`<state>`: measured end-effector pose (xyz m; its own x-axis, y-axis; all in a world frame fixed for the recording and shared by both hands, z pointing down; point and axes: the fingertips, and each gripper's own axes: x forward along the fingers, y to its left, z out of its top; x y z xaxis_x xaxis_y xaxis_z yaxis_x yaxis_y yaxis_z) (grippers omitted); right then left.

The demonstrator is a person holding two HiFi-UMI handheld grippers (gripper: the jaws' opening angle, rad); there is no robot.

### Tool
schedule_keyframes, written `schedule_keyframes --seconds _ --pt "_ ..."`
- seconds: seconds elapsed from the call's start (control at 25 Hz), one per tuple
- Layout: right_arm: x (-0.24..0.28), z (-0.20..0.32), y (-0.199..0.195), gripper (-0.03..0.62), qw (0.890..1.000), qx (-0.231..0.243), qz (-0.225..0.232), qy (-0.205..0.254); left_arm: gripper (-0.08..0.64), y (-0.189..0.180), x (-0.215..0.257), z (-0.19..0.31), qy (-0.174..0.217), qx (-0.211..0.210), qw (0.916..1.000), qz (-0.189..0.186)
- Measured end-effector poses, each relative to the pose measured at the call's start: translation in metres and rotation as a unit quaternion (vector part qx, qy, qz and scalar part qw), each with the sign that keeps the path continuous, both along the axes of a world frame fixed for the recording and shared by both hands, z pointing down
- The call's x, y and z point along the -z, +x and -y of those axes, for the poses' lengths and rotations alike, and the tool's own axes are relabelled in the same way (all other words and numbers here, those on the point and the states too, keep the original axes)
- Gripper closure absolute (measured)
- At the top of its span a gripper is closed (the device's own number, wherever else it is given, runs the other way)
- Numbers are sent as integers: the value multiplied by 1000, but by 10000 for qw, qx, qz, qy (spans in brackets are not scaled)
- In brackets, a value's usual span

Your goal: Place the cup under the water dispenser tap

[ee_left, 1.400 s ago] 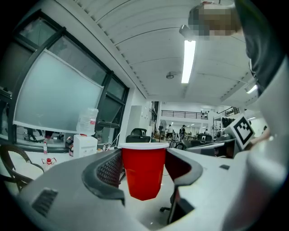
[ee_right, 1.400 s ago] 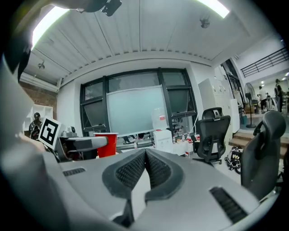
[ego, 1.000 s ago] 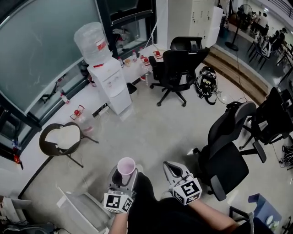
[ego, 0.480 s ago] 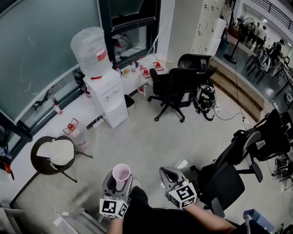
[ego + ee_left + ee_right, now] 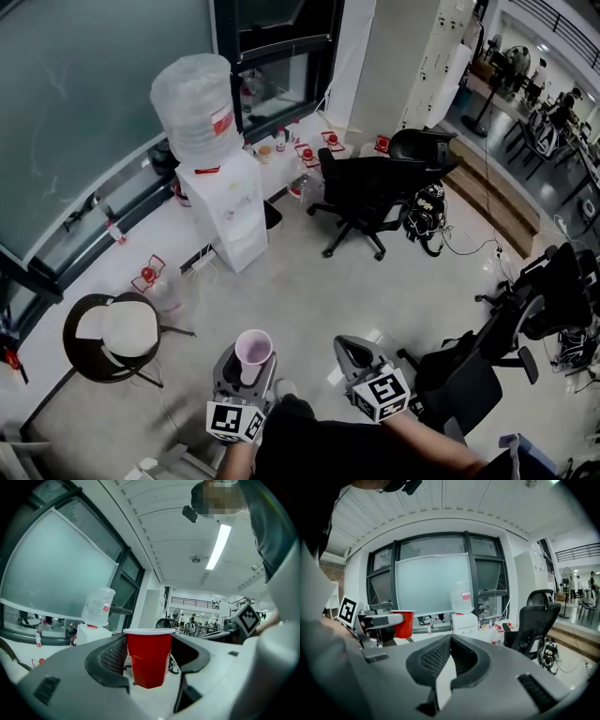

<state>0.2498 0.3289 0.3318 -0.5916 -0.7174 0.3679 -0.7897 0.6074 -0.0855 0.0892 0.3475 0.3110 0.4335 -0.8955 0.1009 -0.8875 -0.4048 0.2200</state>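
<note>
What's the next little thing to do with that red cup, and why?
Probably carry the red cup forward toward the water dispenser: the left gripper grips it upright, but the dispenser stands across the floor by the window, too far to reach yet.

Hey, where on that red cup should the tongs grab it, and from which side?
Grip the red cup on its tapered wall below the white rim, coming in level from the side. It stands upright, mouth up, so a side pinch keeps it level; the left tongs hold it that way.
</note>
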Motion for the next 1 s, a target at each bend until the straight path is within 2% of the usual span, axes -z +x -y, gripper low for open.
schedule_keyframes --seconds 0.2,0.4,0.72,1.0 --pt "-6 29 -29 594 9999 -147 -83 -33 275 -34 -8 29 17 -143 9999 9" --pt "-13 42 -48 594 9995 -201 -213 -70 275 -64 -15 40 10 -80 10000 -8" --pt "-19 46 -66 594 9990 -103 -418 -153 275 -85 -26 37 12 13 9999 -149" --pt "-25 57 -92 594 9994 151 -261 -169 275 -98 -41 34 -64 300 9992 -246"
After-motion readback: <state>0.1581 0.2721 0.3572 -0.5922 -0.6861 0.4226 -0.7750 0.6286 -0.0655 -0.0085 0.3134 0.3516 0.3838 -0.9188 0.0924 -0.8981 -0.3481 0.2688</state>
